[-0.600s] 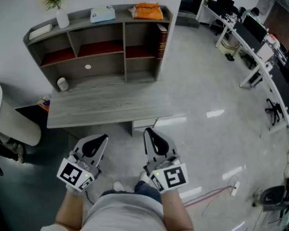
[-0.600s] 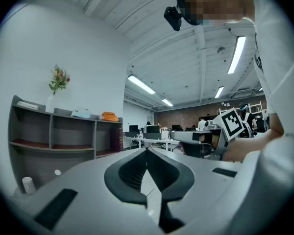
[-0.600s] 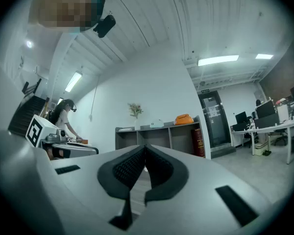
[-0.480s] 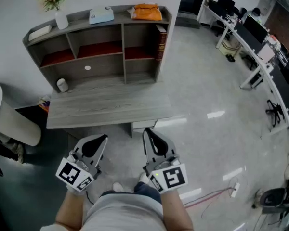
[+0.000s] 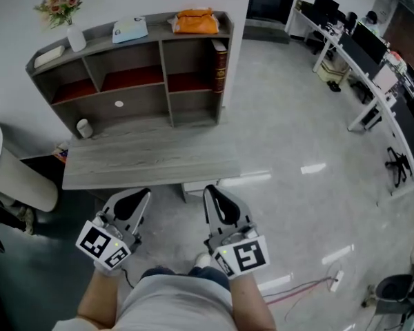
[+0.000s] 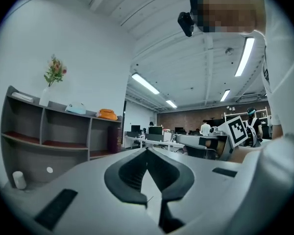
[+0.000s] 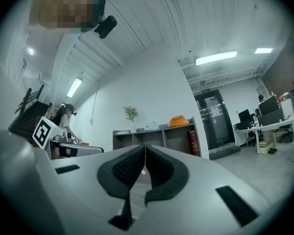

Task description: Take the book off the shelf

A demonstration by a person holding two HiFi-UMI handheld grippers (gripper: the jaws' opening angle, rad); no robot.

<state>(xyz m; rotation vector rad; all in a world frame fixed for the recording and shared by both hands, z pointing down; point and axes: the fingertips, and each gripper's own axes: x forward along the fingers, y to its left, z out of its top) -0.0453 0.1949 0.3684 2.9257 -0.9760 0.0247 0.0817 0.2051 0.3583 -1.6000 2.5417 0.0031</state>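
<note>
Overhead, a person stands before a grey desk (image 5: 152,158) with tongs in each hand, and the shelf (image 5: 167,74) rises along the desk's back edge. On the shelf's top board, from the left, lie a flat white object (image 5: 47,53) at the left end and a white vase of flowers (image 5: 74,38) just beside it. A pale blue item (image 5: 129,29) sits near the middle and an orange bag (image 5: 195,21) toward the right end. Below, a white cup (image 5: 84,127) sits at the desk's back-left corner, at the foot of the shelf. The book (image 5: 219,66) (dark red, spine facing out) stands upright in the upper right compartment, against the shelf's right-hand wall, with nothing touching it. Nearer the camera, both tools hang over the floor in front of the desk's near edge, well apart from the book. The left tongs (image 5: 141,196) are clenched, tips pressed together with nothing between them. The right tongs (image 5: 212,192), near them, are likewise clenched and empty. Each tool carries its square-marker cube at the end nearest the person's hand. To the right, across the glossy floor (image 5: 297,136), rows of office workstations (image 5: 362,54) with dark monitors line the room's edge.
</note>
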